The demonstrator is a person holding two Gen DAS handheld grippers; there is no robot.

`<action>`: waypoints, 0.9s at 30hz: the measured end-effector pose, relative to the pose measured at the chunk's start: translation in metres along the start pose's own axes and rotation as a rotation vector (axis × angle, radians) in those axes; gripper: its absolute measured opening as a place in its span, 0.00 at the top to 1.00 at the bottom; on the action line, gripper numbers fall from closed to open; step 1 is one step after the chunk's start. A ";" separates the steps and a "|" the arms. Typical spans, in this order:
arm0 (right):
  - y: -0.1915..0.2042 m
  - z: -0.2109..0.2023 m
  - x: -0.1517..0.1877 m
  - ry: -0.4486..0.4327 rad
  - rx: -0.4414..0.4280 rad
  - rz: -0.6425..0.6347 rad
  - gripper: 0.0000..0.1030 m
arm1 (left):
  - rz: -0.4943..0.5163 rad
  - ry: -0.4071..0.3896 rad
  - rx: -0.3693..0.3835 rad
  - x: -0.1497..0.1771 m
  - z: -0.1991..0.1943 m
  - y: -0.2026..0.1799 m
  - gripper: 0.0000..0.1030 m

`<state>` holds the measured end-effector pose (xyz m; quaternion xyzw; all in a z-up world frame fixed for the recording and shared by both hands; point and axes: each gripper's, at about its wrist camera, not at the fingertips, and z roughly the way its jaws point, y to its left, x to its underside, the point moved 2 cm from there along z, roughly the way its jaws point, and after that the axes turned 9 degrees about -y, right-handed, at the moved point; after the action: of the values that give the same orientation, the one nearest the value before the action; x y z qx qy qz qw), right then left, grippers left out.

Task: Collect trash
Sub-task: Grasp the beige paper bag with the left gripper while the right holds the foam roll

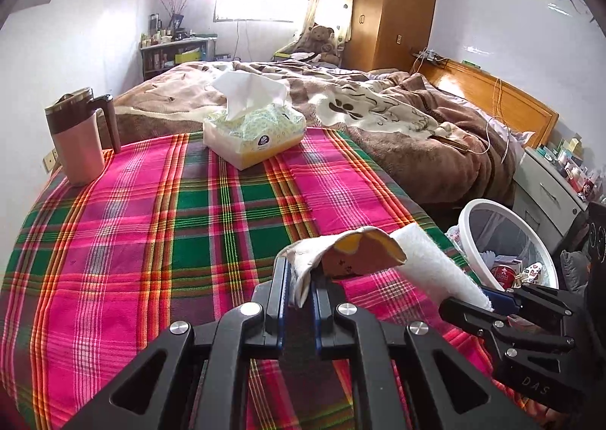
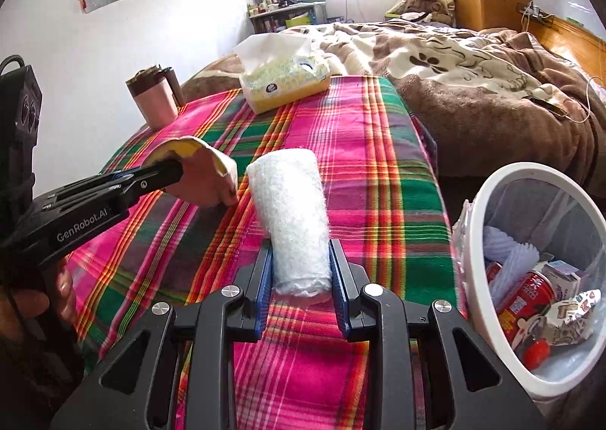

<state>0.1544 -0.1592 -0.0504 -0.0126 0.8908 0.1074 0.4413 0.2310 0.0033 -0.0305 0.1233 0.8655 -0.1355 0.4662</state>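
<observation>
My left gripper is shut on a curled beige scrap with a yellow inner side, held just above the plaid tablecloth. The right wrist view shows that same left gripper and the scrap at the left. My right gripper is shut on a white rolled paper towel, which sticks out forward past the fingers. From the left wrist view, the right gripper and its roll are at the lower right, next to the bin.
A white trash bin lined with a clear bag stands off the table's right edge, holding red cans and cartons; its rim shows in the left view. A tissue box and a brown-lidded mug sit at the far table edge. A bed lies beyond.
</observation>
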 end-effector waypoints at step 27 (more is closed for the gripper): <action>-0.031 -0.046 0.001 -0.088 0.039 0.044 0.72 | -0.024 -0.002 -0.006 0.007 -0.002 -0.024 0.52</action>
<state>0.1218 -0.1985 -0.0298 0.0204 0.8725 0.1002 0.4778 0.2177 -0.0182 -0.0321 0.1112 0.8668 -0.1386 0.4658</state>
